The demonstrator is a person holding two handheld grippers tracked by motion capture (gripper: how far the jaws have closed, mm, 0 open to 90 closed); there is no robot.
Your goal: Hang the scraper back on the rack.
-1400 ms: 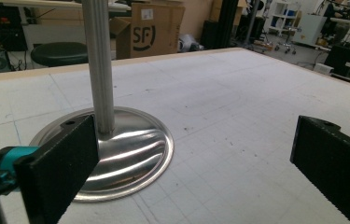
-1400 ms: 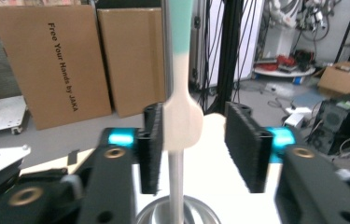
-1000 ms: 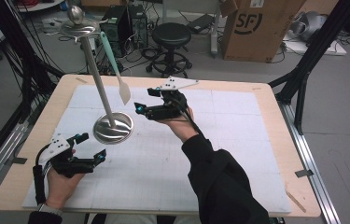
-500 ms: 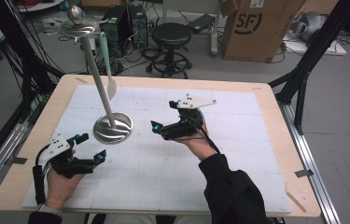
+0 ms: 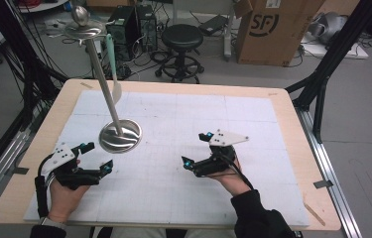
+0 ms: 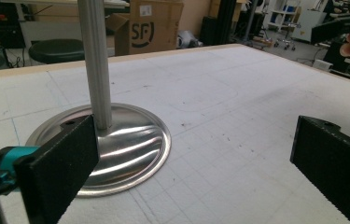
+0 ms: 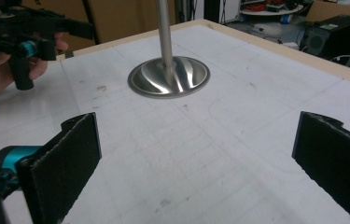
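Near edge of a wooden bench (image 5: 292,106) w/ a white gridded mat (image 5: 173,188): a person's two hands, each w/ a gripper. Left gripper (image 5: 95,157) and right gripper (image 5: 196,149) both hover low over the mat, jaws wide, nothing between them. Mid-bench, left of centre: metal stand (image 5: 119,135), round shiny base on the mat, thin pole tilting up to a small top disc w/ a ball. Beyond the bench: grey floor, black stool (image 5: 181,37), cardboard box (image 5: 265,29), cables, black frame posts.
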